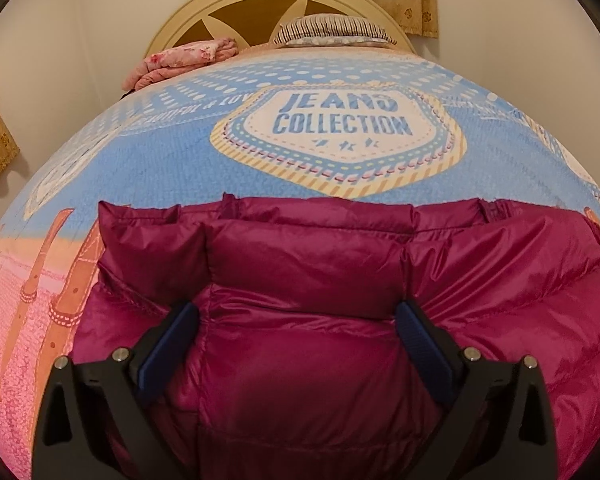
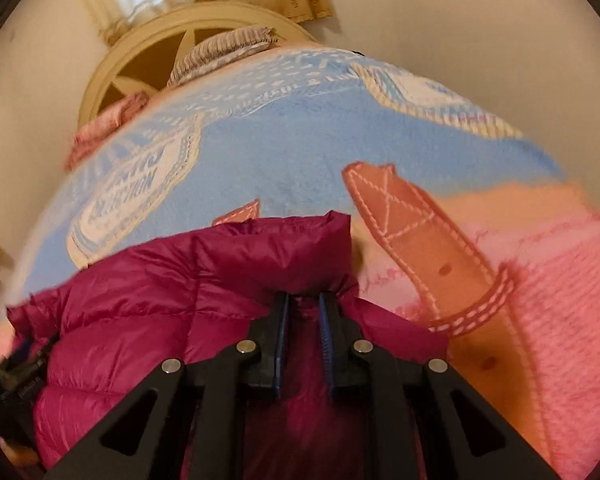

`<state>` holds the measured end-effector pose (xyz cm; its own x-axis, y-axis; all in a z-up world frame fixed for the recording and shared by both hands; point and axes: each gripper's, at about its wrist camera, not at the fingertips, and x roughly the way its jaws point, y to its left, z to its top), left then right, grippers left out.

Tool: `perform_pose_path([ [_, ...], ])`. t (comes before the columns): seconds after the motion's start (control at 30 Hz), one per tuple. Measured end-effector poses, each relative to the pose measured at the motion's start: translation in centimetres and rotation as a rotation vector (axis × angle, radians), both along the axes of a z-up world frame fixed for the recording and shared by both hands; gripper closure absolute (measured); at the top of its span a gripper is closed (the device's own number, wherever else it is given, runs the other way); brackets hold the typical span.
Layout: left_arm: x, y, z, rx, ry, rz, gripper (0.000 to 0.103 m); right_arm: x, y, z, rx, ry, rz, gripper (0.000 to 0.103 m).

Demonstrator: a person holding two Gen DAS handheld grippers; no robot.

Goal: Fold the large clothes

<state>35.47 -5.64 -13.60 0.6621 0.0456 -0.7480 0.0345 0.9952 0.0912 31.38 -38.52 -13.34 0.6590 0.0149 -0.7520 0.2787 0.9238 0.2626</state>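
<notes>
Left wrist: near end of magenta puffer jacket [image 1: 320, 280] cut off below frame; left gripper [image 1: 298, 320] fingers spread wide over it, gripping nothing; open bedspread [image 1: 172, 160] beyond the far hem.

Right wrist: blurred; right gripper [image 2: 303, 304] fingers nearly closed, pinching a jacket fold by its right edge.
</notes>
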Motion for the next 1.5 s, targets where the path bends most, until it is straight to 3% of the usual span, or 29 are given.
perform_pose_path([
  [0.23,0.0,-0.1,0.2,-0.001,0.014,-0.010,0.001,0.3,0.5,-0.5,-0.008,-0.007,0.003,0.089],
  [0.33,0.4,0.8,1.6,-0.011,0.029,-0.043,0.003,0.5,0.5,-0.5,-0.016,-0.008,0.003,0.089],
  [0.47,1.6,4.1,3.4,-0.001,-0.023,0.048,0.003,0.1,0.0,-0.3,-0.014,-0.012,0.003,0.089],
  [0.63,3.5,6.6,-0.2,-0.078,0.061,0.108,0.000,0.0,-0.1,-0.4,-0.011,-0.018,0.002,0.089],
  [0.77,3.8,6.7,-0.7,-0.091,0.075,0.118,0.000,0.1,0.2,-0.3,-0.023,-0.010,0.001,0.089],
  [0.87,2.7,6.6,0.8,-0.084,0.074,0.098,0.006,0.6,0.5,0.1,-0.055,0.023,0.003,0.089],
  [0.93,0.6,6.7,2.4,-0.121,0.041,0.070,0.006,0.5,1.0,1.0,-0.093,0.042,-0.002,0.089],
  [0.97,-0.9,6.6,3.4,-0.123,0.012,0.050,0.006,-0.5,1.6,2.5,-0.134,0.008,-0.024,0.089],
  [1.03,-3.4,6.3,4.9,-0.078,-0.040,0.022,0.005,-3.0,3.1,5.4,-0.120,-0.118,-0.025,0.089],
  [1.17,-7.6,6.0,6.3,-0.049,-0.092,0.003,0.005,-6.9,9.8,8.2,-0.070,-0.185,0.145,0.089],
  [1.3,-9.4,5.9,6.3,-0.035,-0.084,0.013,0.005,-8.7,16.9,6.6,-0.027,-0.149,0.301,0.089],
  [1.5,-10.7,6.3,5.5,0.017,-0.074,0.023,0.005,-8.2,19.9,2.5,-0.021,-0.108,0.292,0.089],
])
